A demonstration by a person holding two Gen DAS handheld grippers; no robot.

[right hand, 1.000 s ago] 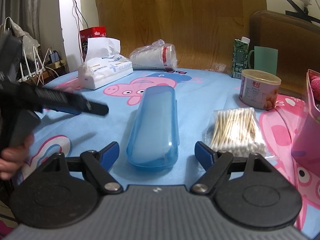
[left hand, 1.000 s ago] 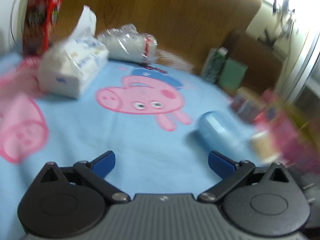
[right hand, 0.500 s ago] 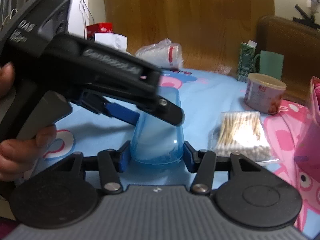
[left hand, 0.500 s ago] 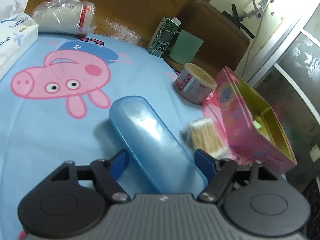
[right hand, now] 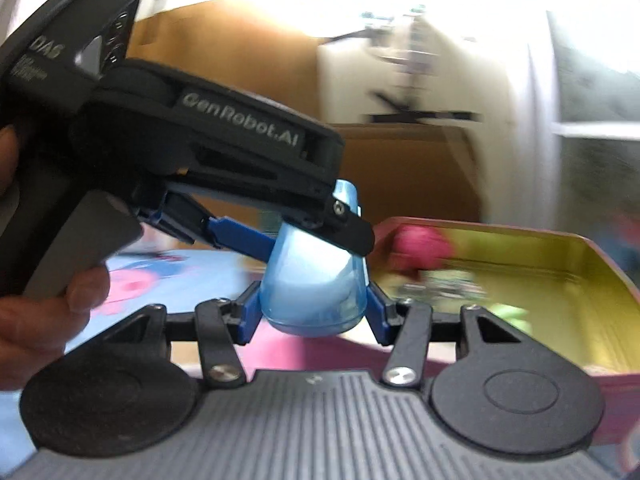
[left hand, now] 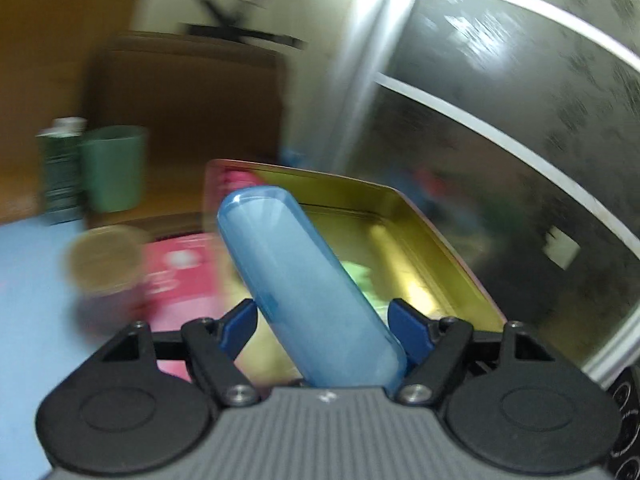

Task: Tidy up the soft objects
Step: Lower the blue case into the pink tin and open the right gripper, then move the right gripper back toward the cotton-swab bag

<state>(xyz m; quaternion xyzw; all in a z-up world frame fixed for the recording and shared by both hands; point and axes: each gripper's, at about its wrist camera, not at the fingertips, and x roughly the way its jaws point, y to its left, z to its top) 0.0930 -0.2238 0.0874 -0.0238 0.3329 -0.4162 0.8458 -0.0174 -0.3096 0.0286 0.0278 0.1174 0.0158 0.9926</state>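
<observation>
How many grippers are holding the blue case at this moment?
2. The right gripper clamps the near end of the blue case; the left gripper clamps it further along, coming in from the left of the right wrist view.

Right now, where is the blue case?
The blue case is off the table, clamped between both claws: the left claw and the right claw. Its far end points over the open pink tin.
</observation>
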